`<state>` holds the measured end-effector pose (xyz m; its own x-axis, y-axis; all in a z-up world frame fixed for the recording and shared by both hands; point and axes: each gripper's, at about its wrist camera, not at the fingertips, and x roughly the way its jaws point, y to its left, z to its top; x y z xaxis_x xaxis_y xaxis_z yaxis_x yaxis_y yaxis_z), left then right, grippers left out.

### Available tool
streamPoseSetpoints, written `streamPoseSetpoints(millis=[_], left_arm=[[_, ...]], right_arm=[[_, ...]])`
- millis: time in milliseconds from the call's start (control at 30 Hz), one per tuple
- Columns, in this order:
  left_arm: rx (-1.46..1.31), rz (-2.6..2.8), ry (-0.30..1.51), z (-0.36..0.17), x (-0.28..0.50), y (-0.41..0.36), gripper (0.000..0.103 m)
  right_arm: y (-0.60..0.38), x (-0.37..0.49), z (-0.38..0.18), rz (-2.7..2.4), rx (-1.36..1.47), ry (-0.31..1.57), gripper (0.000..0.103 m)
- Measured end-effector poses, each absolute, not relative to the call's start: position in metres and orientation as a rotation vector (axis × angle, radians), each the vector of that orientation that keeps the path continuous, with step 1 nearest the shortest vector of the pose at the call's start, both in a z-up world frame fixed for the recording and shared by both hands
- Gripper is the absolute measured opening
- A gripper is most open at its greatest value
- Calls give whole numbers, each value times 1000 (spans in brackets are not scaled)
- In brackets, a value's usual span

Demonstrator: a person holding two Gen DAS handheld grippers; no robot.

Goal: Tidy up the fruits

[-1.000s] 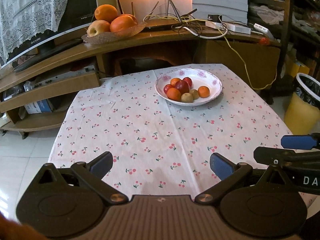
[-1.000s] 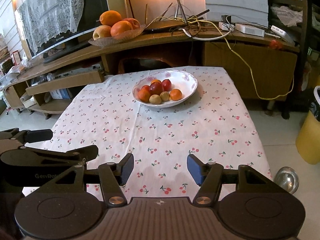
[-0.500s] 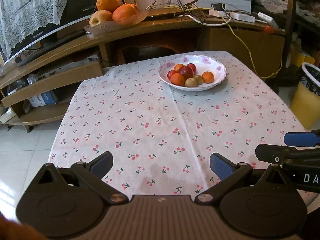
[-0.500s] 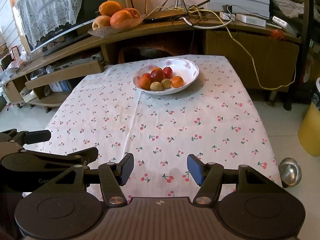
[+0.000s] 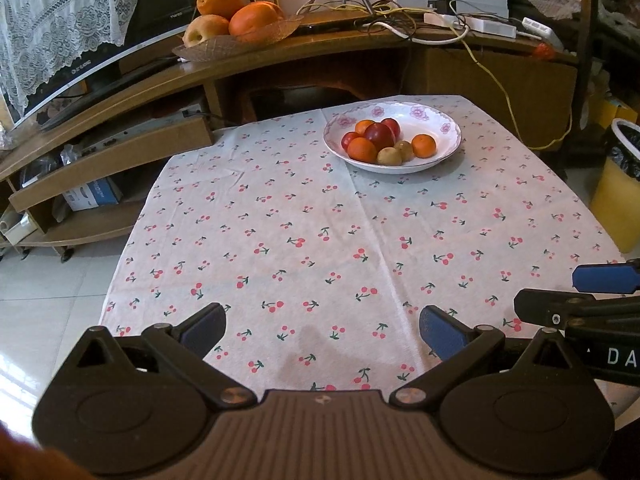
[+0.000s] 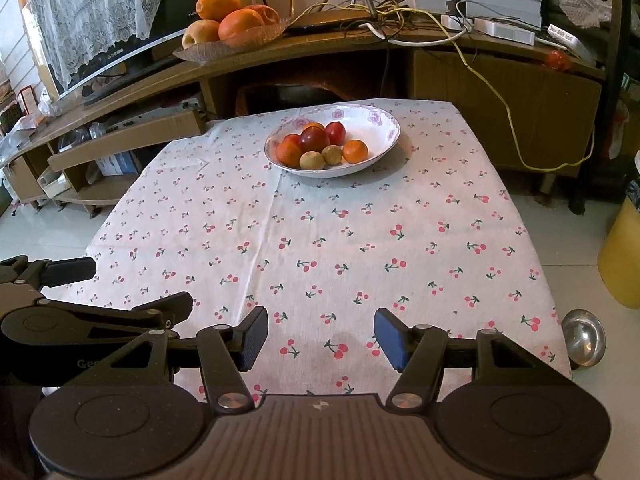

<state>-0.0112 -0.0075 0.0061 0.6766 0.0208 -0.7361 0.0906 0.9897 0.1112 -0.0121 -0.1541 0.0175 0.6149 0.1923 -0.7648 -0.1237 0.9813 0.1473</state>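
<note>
Over the near edge of a table draped in a cherry-print cloth [image 5: 320, 240], I hold both grippers low and side by side. My left gripper [image 5: 322, 326] has its blue-padded fingers spread wide apart with nothing between them; my right gripper [image 6: 321, 336] is likewise parted and empty. From the left wrist view, the right gripper pokes in at the right edge [image 5: 592, 300]; from the right wrist view, the left gripper sits at the lower left [image 6: 80, 308].

At the far end of the table sits a white bowl [image 5: 444, 120] with pink flowers on its rim, well apart from both grippers. It holds the fruits: a dark red one [image 5: 379, 135] on top of the pile, an orange one [image 5: 362, 149] to its front left, another orange one [image 5: 424, 146] on the right, and two small brownish ones [image 5: 389, 156] at the front, touching each other.

Behind the table, a wooden shelf unit [image 6: 360, 52] carries a glass dish [image 6: 208, 50] of larger oranges and an apple, beside a tangle of cables [image 6: 384, 20]. A yellow bin [image 5: 616, 184] stands on the floor to the right, and a small metal bowl [image 6: 583, 337] shows past the table's near right corner.
</note>
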Motion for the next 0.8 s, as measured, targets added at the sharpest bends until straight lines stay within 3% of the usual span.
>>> streamPoseSetpoints(millis=[800], left_arm=[[147, -24, 842, 2, -12, -5, 103]], right_arm=[[-151, -13, 13, 188, 75, 904, 60]])
